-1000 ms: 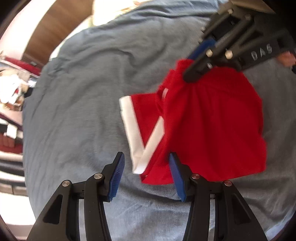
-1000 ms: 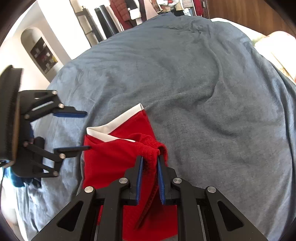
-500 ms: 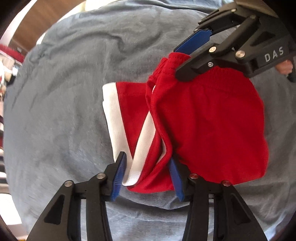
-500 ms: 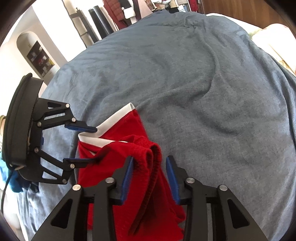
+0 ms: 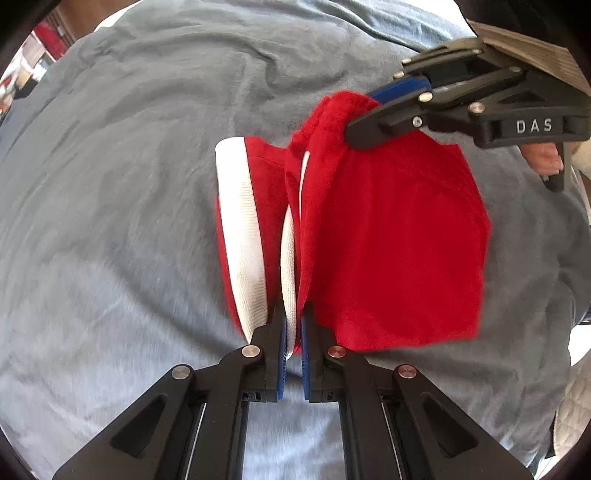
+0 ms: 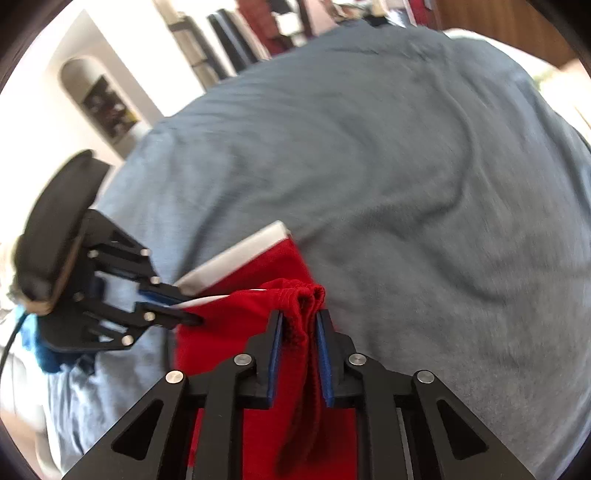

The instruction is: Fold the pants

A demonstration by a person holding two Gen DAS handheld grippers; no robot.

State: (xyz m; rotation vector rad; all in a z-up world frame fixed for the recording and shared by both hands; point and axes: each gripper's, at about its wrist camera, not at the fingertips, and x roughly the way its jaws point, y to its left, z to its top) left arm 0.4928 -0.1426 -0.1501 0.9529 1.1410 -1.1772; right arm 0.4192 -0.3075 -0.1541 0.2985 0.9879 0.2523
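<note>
Both pinching the red knit pants with white trim, the left hand-held gripper and right hand-held gripper lift opposite corners, apparently to fold them over the blue-grey bed cover.

A home bedroom: a blue-grey bedspread, hanging clothes, an arched wall niche.
</note>
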